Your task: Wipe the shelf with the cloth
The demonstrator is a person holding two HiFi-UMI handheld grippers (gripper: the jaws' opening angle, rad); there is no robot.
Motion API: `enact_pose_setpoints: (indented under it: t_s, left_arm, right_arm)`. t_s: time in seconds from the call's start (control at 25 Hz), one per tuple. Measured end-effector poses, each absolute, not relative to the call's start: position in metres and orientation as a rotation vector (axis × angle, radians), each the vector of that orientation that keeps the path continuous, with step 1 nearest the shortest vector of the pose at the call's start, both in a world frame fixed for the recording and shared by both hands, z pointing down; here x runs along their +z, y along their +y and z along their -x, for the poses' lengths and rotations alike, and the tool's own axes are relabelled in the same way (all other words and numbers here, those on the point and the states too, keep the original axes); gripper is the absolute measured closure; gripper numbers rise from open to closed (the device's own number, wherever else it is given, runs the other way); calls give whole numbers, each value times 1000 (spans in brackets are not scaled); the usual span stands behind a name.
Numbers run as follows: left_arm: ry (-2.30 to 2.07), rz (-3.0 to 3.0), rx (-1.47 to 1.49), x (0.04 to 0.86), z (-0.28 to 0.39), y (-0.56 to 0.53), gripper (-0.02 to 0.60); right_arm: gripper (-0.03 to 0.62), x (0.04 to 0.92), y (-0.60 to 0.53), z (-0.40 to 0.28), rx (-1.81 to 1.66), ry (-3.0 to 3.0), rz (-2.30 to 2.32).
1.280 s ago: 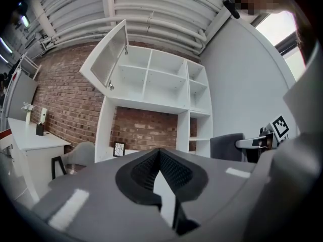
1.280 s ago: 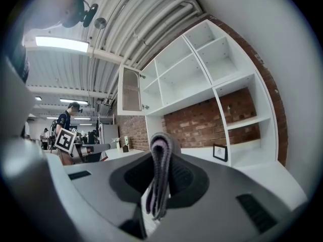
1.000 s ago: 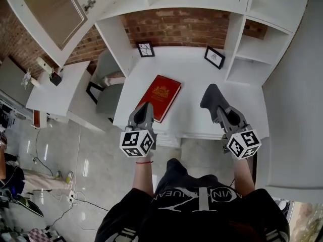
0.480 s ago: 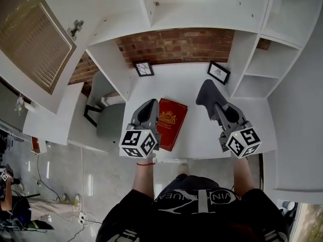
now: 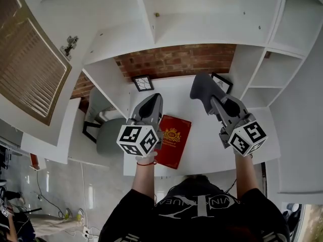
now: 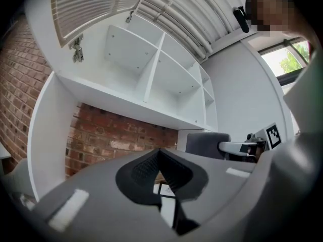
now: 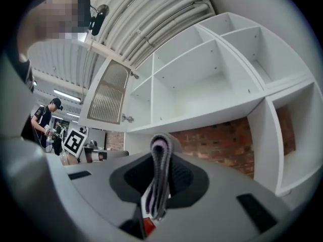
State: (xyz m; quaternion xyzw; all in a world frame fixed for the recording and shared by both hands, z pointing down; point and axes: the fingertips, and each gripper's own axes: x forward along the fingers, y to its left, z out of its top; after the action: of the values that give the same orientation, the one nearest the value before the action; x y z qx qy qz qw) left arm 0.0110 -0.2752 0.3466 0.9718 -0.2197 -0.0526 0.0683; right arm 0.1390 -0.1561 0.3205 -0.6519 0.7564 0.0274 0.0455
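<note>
Right gripper (image 5: 215,103) clamps cloth (image 5: 201,88) over white desk (image 5: 208,141); brick wall (image 5: 176,60) behind.

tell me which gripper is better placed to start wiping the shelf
Right. The right gripper has its jaws shut on the folded grey cloth, raised toward the white shelf above the brick wall. The left gripper has its jaws together on nothing.

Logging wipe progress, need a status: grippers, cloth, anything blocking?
Right hand-held gripper shut on folded grey cloth, short of the shelf. Left hand-held gripper shut, empty. Red book on desk below, clear of the path.
</note>
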Motion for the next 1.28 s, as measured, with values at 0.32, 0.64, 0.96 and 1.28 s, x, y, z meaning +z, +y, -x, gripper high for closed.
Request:
enact_pose_setpoints:
  t_s: [0.32, 0.64, 0.96, 1.28]
  left_arm:
    - [-660, -2955, -170, 306, -31, -299, 572]
    - [-635, -3000, -236, 262, -44, -301, 572]
    - [-607, -3041, -246, 235, -59, -301, 572]
    - [-605, -3061, -266, 228, -62, -300, 572]
  right_arm:
    - [534, 261, -188, -139, 224, 2428, 1873]
    - [534, 199, -196, -139, 261, 2427, 1647]
    - [534, 150, -205, -154, 343, 2399, 1647]
    - [536, 112, -223, -196, 616, 2323, 2033]
